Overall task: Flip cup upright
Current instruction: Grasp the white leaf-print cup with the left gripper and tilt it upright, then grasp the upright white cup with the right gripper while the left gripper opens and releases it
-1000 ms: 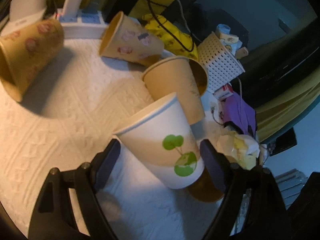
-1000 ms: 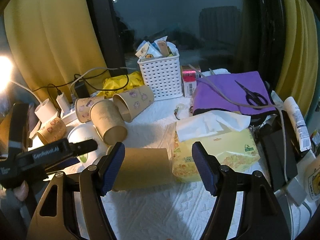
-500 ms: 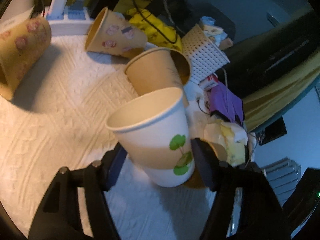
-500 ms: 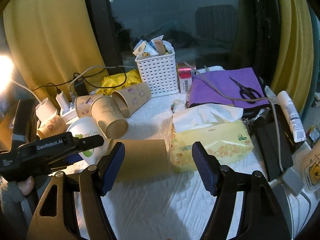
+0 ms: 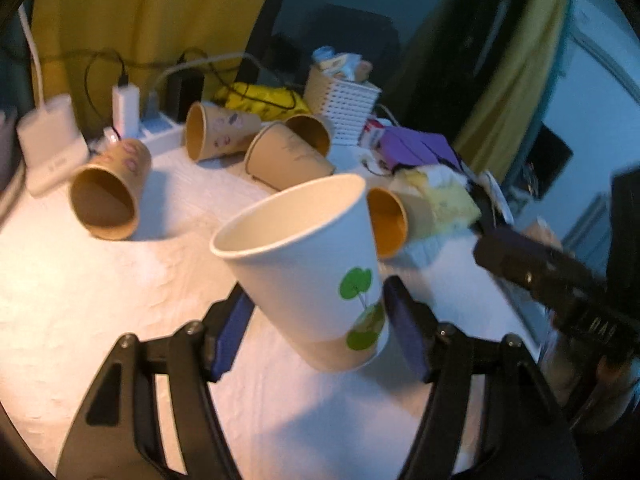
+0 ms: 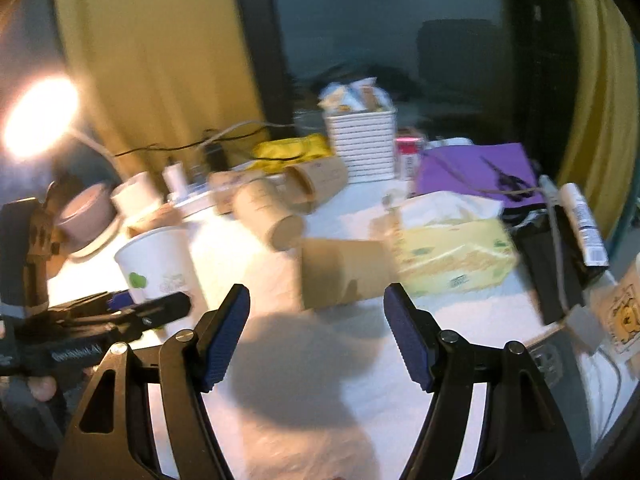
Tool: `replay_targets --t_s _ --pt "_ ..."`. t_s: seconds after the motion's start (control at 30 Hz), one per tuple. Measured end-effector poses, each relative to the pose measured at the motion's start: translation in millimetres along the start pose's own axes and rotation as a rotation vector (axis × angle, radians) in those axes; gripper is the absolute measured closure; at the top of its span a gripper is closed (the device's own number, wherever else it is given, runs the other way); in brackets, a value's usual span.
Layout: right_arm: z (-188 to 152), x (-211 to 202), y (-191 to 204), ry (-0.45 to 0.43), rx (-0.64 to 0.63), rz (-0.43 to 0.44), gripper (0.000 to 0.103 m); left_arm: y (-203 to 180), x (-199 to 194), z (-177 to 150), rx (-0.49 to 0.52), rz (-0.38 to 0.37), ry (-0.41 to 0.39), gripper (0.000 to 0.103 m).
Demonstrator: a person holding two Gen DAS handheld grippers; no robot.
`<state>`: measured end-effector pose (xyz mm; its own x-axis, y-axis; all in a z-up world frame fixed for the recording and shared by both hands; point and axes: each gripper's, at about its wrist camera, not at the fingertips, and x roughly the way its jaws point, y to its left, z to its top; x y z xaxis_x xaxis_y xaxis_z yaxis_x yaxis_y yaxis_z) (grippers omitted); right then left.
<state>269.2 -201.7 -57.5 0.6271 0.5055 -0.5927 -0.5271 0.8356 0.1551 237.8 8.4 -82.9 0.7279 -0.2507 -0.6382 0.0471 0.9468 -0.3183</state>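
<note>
We see the left gripper (image 5: 316, 332) clamped on the lower part of the white paper cup (image 5: 308, 264), which is mouth-up and leaning slightly, its green leaf print facing the right pad, above the white textured cloth on the desk (image 5: 80, 300). Just beyond it a brown cup (image 5: 386, 222) lies on its side beside the yellow tissue pack (image 5: 444, 200), with more brown cups tipped over further back. The right gripper (image 6: 316, 336) hangs spread wide and empty over the desk, facing a fallen brown cup (image 6: 344, 274).
</note>
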Motion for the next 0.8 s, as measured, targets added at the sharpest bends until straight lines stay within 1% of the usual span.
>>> replay_targets --t_s 0.1,0.2,0.23,0.33,0.37,0.4,0.5,0.6,0.7,0.8 --pt "-7 -9 21 0.014 -0.019 0.086 0.030 -9 -23 -16 0.115 0.009 -0.022 0.036" --pt "-17 -18 42 0.030 -0.027 0.191 0.030 -14 -42 -33 0.213 0.010 -0.038 0.036" --pt "-20 -20 50 0.036 -0.029 0.225 0.030 -15 -48 -39 0.234 0.004 -0.039 0.036" --pt "-31 -27 71 0.044 -0.047 0.278 0.030 -17 -63 -55 0.286 0.008 -0.046 0.036" --pt "-34 -30 77 0.041 -0.054 0.294 0.030 -18 -67 -60 0.303 0.004 -0.050 0.036" --pt "-38 -32 82 0.020 -0.062 0.319 0.030 -19 -73 -64 0.320 0.002 -0.055 0.036" --pt "-49 -36 96 0.037 -0.077 0.395 0.030 -25 -87 -79 0.391 -0.004 -0.075 0.036" --pt "-58 -44 106 0.040 -0.094 0.430 0.022 -34 -98 -91 0.456 -0.017 -0.086 0.036" --pt "-62 -54 114 0.027 -0.113 0.447 0.021 -43 -106 -98 0.489 -0.030 -0.093 0.036" --pt "-65 -62 119 0.022 -0.132 0.441 0.021 -48 -115 -103 0.496 -0.045 -0.112 0.036"
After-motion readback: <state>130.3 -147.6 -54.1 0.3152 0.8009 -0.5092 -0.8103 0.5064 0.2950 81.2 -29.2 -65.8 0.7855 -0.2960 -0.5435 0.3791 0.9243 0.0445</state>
